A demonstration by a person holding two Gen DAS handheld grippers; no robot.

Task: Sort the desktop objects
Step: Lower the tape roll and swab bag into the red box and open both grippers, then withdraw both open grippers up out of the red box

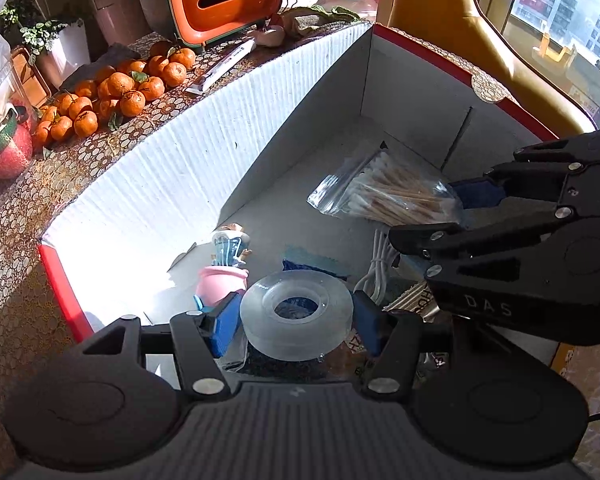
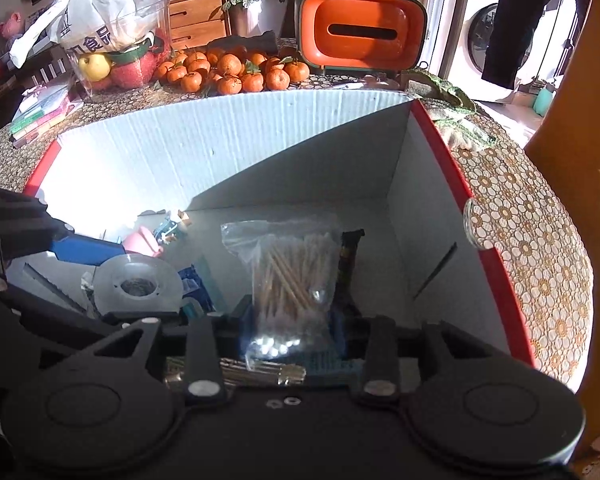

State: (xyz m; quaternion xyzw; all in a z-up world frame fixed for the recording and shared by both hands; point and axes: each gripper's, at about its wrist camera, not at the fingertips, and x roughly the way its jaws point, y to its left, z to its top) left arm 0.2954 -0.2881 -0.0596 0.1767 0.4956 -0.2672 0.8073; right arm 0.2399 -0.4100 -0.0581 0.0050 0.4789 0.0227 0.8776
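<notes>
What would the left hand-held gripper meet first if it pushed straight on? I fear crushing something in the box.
Beyond the tape roll between the left hand-held gripper's fingers, probably the blue packet on the box floor; the pink figurine sits just left. Depth is unclear.

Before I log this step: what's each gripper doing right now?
Left gripper: closed on the clear tape roll, over the box.
Right gripper: bag of cotton swabs between its jaws; grip cannot be told.
</notes>
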